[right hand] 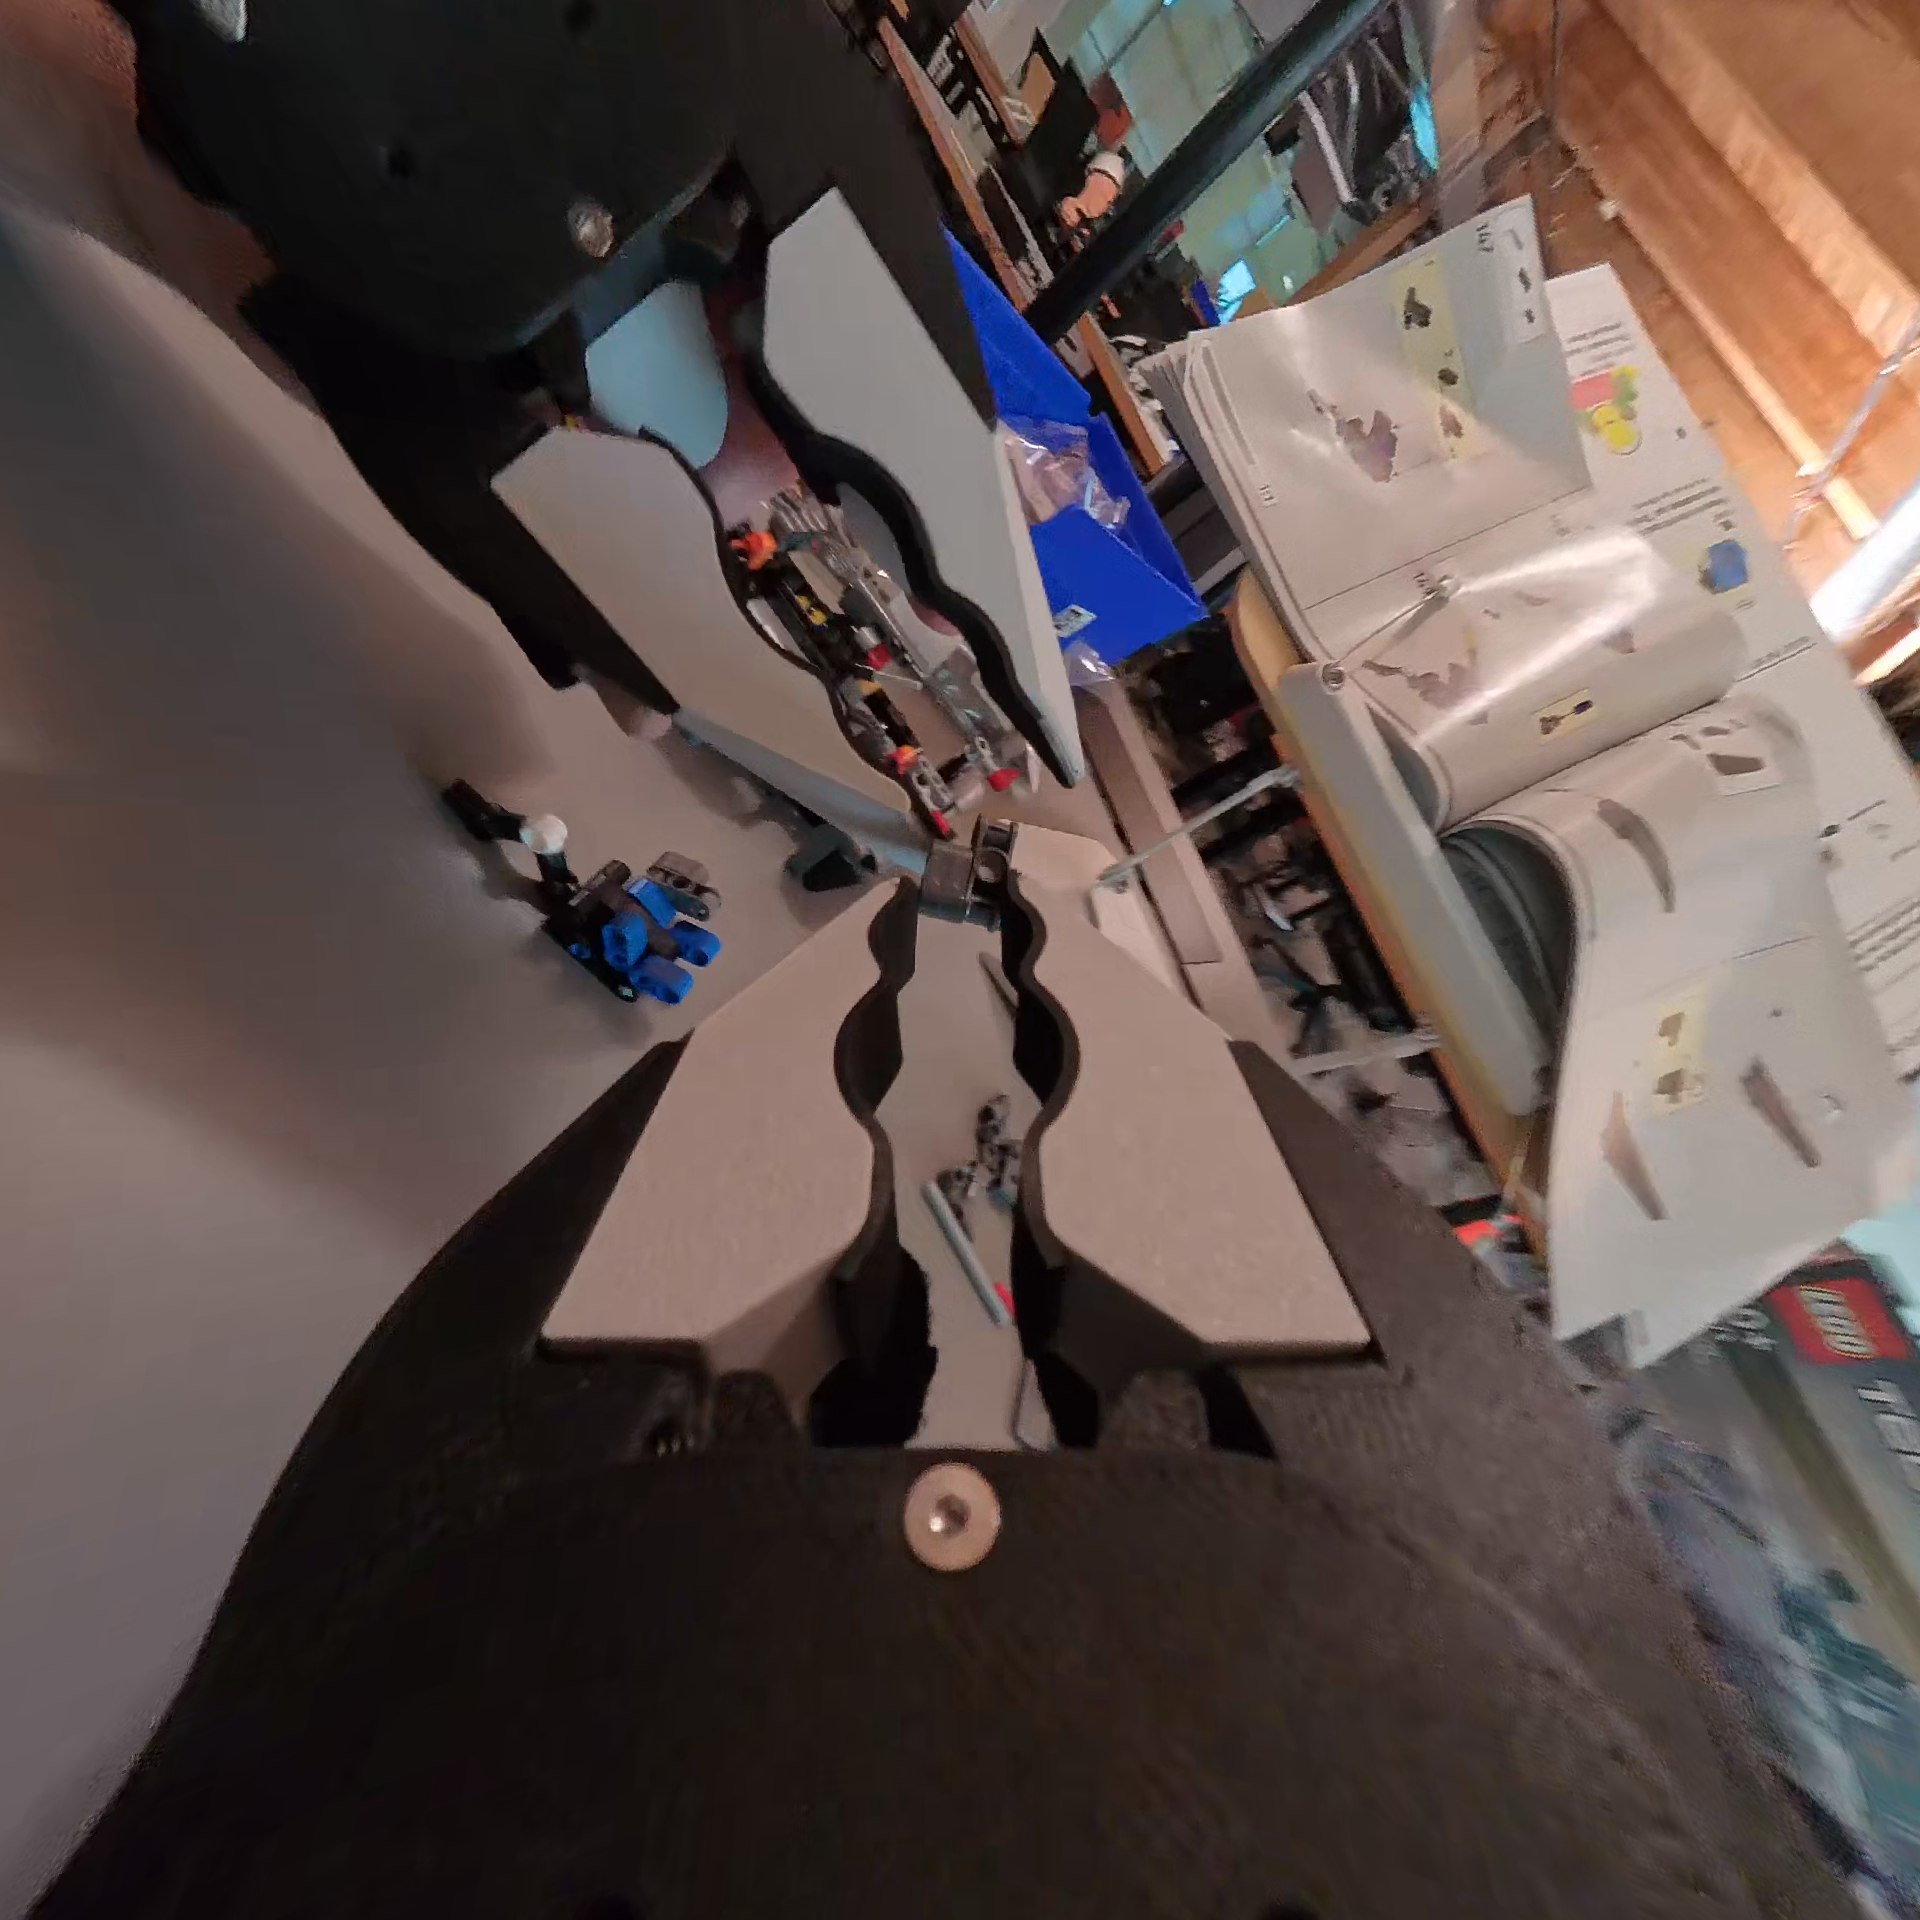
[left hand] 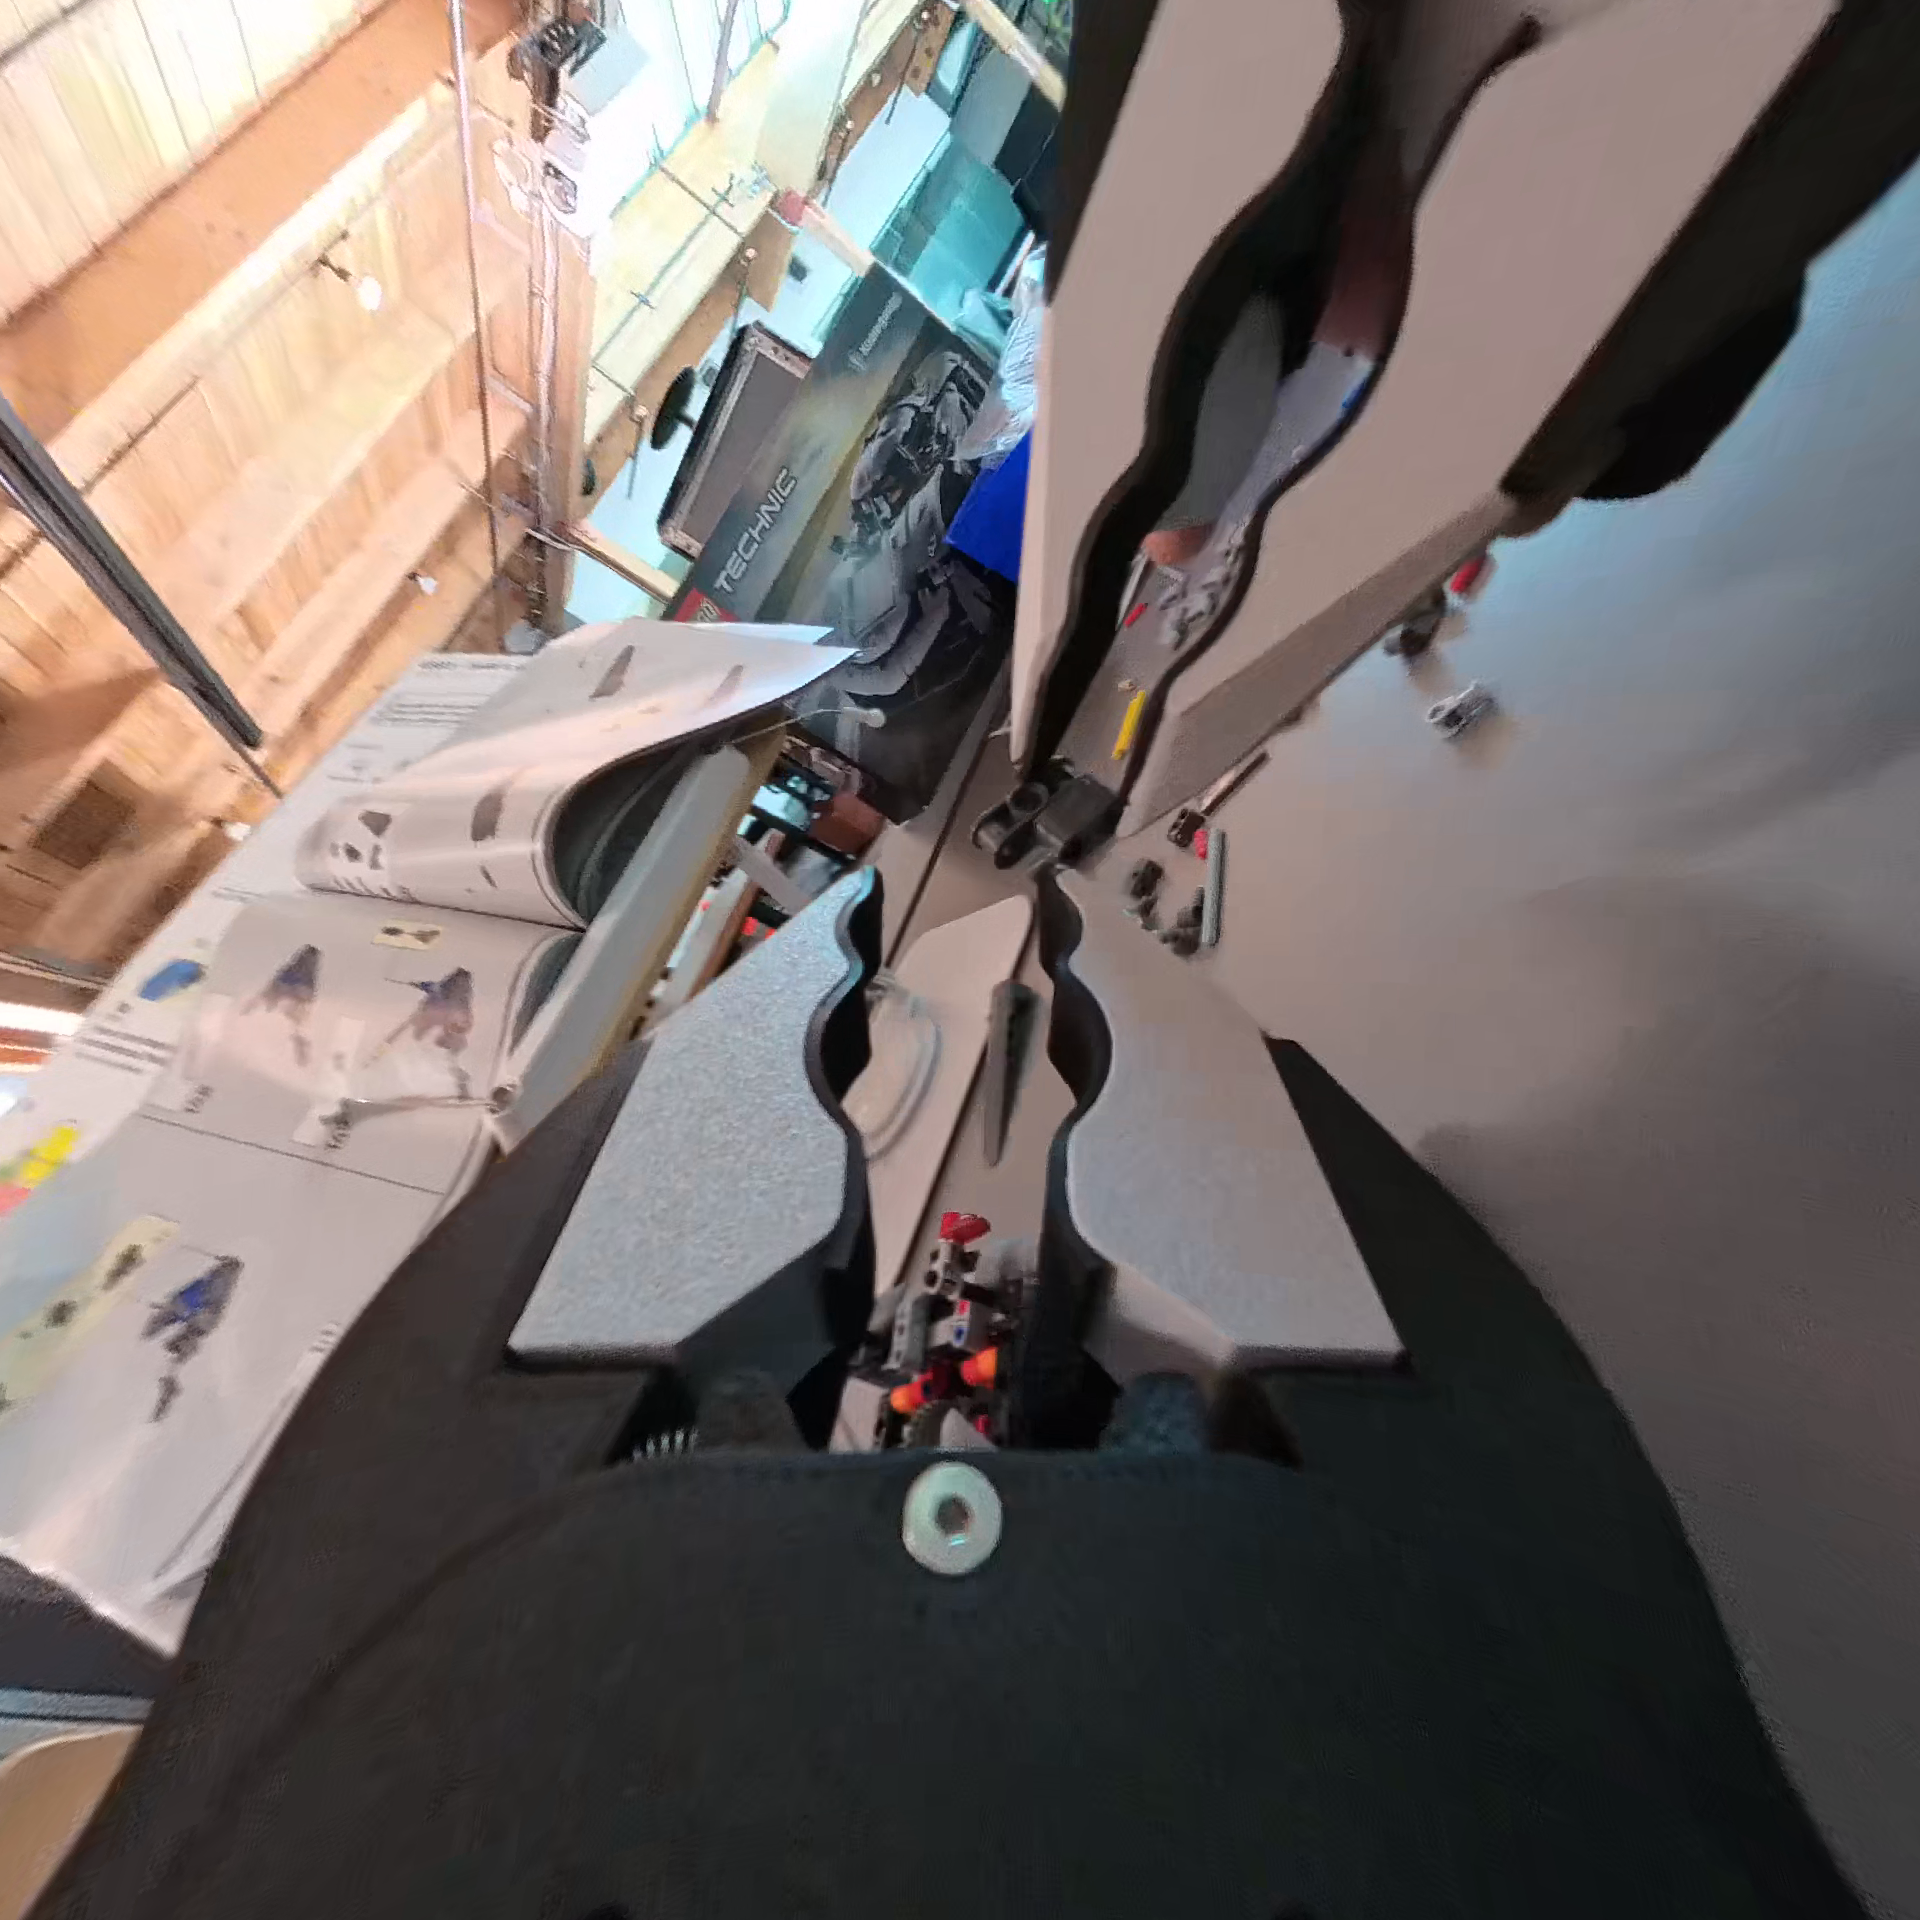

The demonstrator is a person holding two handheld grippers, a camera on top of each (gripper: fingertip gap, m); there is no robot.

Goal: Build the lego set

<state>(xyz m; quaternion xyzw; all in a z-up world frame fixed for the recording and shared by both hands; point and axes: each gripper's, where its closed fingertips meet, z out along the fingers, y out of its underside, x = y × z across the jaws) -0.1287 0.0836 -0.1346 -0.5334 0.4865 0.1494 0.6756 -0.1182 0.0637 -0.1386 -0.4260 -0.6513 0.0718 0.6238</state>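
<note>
Right wrist view alone shows right claw (right hand: 961, 883) pinching a dark connector (right hand: 964, 871); left claw's (left hand: 961, 883) grip unclear.

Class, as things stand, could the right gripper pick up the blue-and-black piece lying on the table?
Probably not yet: the right gripper is shut on a dark connector. The blue-and-black piece lies unobstructed on the table.

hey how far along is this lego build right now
Partly done. The left gripper is shut on a partly built grey, black and red lego assembly. The right gripper pinches a small dark grey connector piece close to that assembly's end, not clearly attached. Left: a blue and black sub-assembly and loose small pieces on the grey table.
</note>
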